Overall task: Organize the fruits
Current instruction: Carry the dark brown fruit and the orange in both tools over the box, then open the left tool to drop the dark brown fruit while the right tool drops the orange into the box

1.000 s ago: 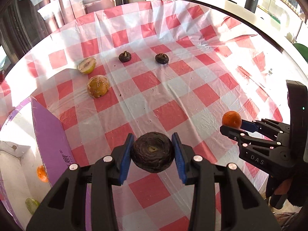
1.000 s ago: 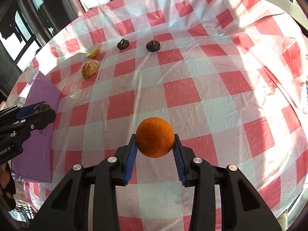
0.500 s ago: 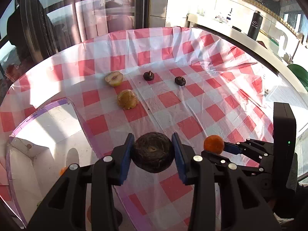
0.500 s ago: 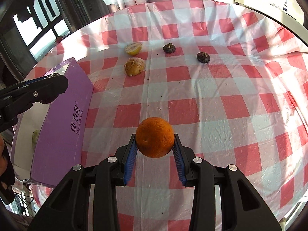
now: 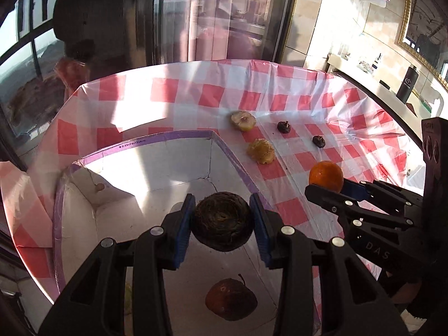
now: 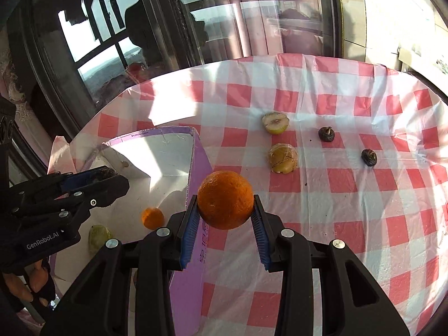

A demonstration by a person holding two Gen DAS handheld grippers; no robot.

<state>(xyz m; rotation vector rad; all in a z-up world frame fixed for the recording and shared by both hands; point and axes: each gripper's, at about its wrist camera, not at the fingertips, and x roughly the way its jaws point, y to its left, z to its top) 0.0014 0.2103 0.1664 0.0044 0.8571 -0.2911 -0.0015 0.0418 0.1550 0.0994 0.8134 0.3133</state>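
Over box | left gripper clamps dark, perhaps shrivelled fruit | right gripper clamps orange

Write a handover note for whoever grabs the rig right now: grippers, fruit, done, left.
Left gripper: shut on the dark shrivelled fruit, held above the open purple box.
Right gripper: shut on the orange, over the box's near wall, not yet inside.
Done: box holds a small orange, a green fruit and a brown fruit.
Left: drop both held fruits in, then collect the halved fruit, the yellowish fruit and two small dark fruits from the checked cloth.
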